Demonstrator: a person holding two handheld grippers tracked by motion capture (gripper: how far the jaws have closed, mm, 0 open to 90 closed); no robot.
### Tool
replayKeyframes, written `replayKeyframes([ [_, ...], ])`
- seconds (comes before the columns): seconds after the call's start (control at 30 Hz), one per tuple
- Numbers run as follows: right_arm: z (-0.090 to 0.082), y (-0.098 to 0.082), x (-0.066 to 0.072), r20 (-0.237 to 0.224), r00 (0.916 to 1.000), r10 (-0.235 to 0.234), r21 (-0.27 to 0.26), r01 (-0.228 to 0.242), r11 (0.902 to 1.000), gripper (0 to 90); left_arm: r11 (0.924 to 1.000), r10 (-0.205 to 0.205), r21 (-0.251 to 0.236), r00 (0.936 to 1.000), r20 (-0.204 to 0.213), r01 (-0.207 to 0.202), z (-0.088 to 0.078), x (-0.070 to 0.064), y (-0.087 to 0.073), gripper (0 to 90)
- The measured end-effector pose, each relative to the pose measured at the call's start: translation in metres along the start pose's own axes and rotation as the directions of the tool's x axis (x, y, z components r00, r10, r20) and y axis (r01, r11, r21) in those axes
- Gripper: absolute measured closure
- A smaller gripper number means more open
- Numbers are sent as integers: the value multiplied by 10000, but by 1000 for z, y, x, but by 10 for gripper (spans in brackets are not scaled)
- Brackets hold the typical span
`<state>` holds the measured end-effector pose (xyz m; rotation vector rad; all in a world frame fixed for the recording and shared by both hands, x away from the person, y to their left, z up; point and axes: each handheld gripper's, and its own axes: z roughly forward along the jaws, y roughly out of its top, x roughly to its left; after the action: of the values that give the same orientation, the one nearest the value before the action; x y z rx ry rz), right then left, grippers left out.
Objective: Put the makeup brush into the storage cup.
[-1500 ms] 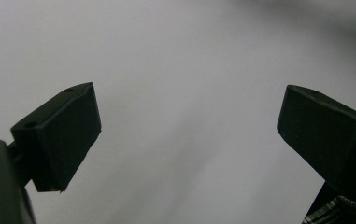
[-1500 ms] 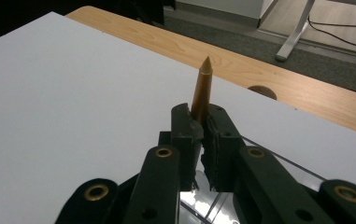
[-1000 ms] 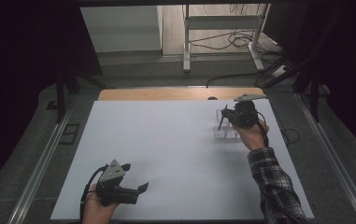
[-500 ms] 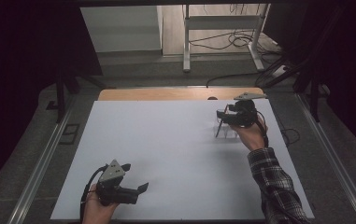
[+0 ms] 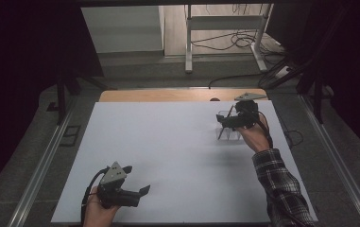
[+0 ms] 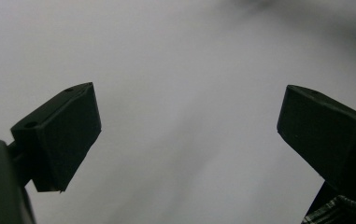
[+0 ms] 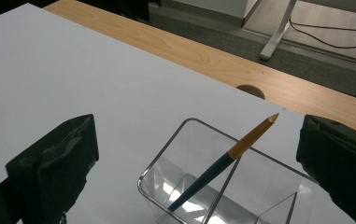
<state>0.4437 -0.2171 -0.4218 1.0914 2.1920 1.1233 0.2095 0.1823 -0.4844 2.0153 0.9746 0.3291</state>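
A white board (image 5: 168, 156) is covering most of the wooden desk (image 5: 158, 95), with a dim floor and cables lying beyond. Near the board's front left corner, the left gripper (image 5: 137, 195) is resting in the person's hand, its jaws spread wide over bare surface, gripping nothing. Toward the back right corner, the right gripper (image 5: 221, 120) is hovering released above a clear plastic holder (image 7: 213, 186), where a pencil (image 7: 222, 161) is leaning tip-up against the rim, probably so it stays reachable
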Motion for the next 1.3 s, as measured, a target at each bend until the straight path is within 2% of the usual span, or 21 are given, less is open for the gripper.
replayKeyframes([
  [0.23,-2,0,3,-272,9996,-36,126,40,9999,0,10000,18,10,10000,-20,-18,0,0,0,67],
  [0.8,-10,0,12,-428,9990,-156,201,165,9997,0,10000,-23,47,10000,7,23,0,-1,0,71],
  [1.3,-16,-10,21,-759,9968,-235,11,237,9997,0,10000,-25,63,10000,14,25,0,-1,1,71],
])
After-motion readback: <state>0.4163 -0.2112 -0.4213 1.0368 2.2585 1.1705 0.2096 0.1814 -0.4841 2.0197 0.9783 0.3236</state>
